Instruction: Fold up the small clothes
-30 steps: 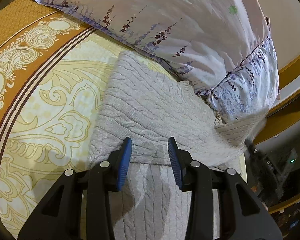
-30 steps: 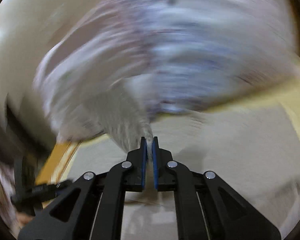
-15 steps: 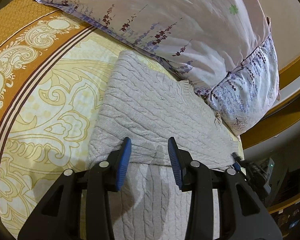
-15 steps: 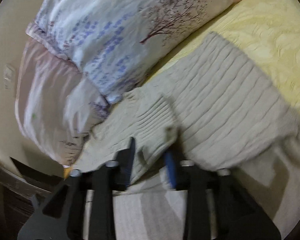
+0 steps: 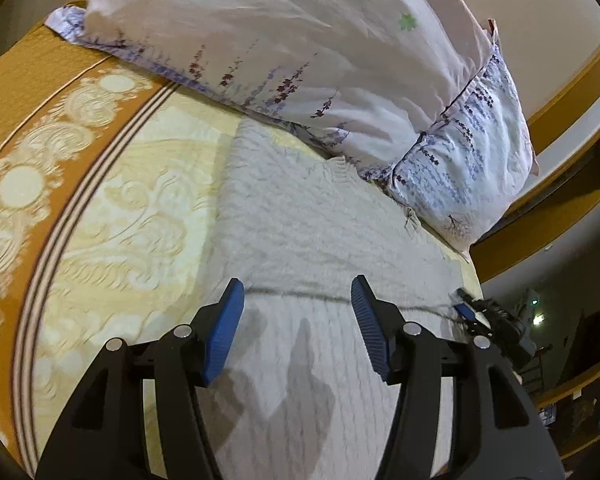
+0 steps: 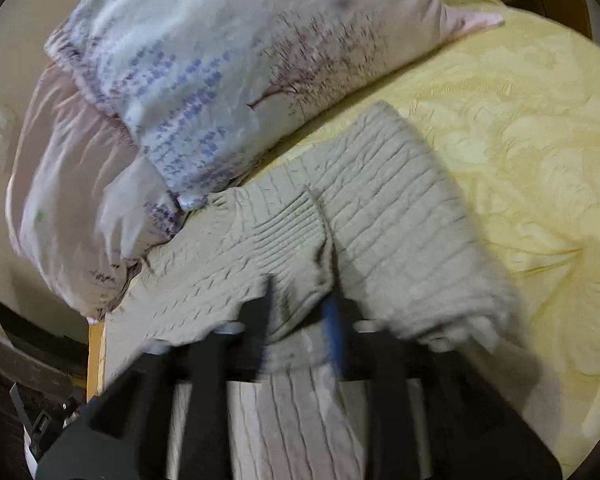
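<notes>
- The bedspread point(image 5: 112, 216) covered the bed; it was pale yellow with a raised scroll pattern.
- An ochre border band point(image 5: 28, 92) with cream medallions and dark stripes ran along the bedspread's far-left edge.
- A floral pillow point(image 5: 300, 52), pale pink with purple sprigs and one green clover mark, lay at the far end of the bedspread.
- A wooden bed frame point(image 5: 572, 80) curved beyond the pillow, off the bedspread.
- A plain beige wall point(image 6: 8, 40) stood behind the pillow.

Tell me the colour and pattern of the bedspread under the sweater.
Pale yellow bedspread with cream scrollwork and an orange-brown border; the left wrist view shows it best.
</notes>
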